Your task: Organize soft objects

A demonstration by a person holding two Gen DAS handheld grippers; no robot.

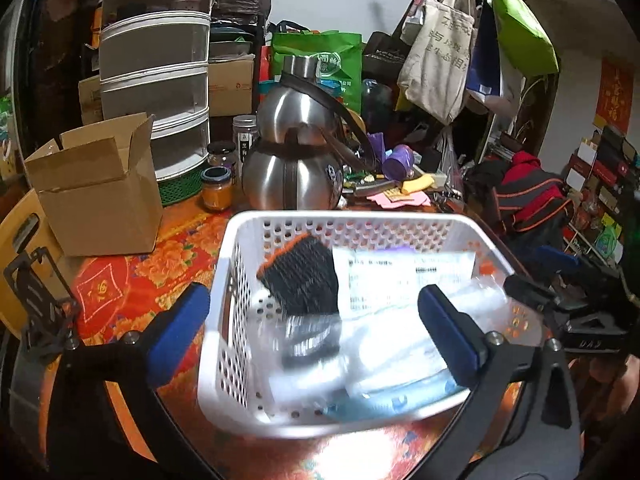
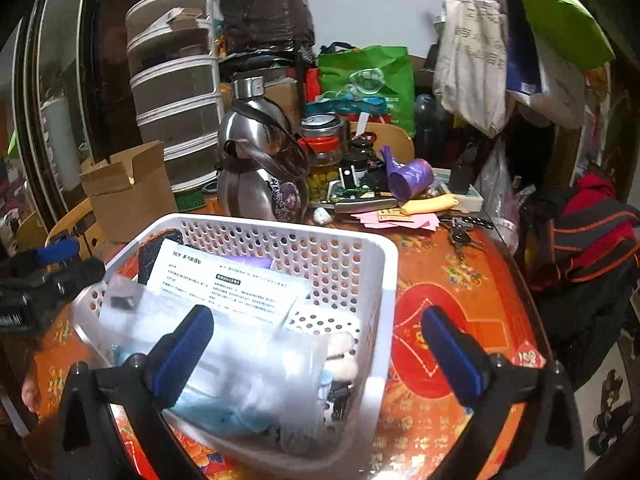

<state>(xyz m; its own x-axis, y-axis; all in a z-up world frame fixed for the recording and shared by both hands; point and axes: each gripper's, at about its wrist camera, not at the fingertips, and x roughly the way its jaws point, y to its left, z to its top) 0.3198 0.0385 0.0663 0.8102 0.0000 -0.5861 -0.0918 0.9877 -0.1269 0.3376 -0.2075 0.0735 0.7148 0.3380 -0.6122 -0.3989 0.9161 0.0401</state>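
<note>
left gripper [image 1: 316, 324]: fingers spread wide, astride basket [image 1: 240, 236] wall, holding nothing
right gripper [image 2: 320, 344]: spread wide, astride opposite wall, empty
basket: packets [image 2: 224, 344], black knit [image 1: 302, 276] inside

Basket [image 1: 236, 280] is set at centre frame on the table [image 1: 132, 280]. A glove [image 1: 300, 276], a printed sheet [image 1: 400, 276] and plastic packets [image 1: 400, 352] are held in it. Behind it a metal flask [image 1: 296, 160] is stood; a cardboard box [image 1: 96, 196] is placed at left, stacked drawers [image 1: 156, 92] at upper left, jars [image 1: 216, 188] between. Bags [image 1: 440, 68] are hung at upper right.
</note>
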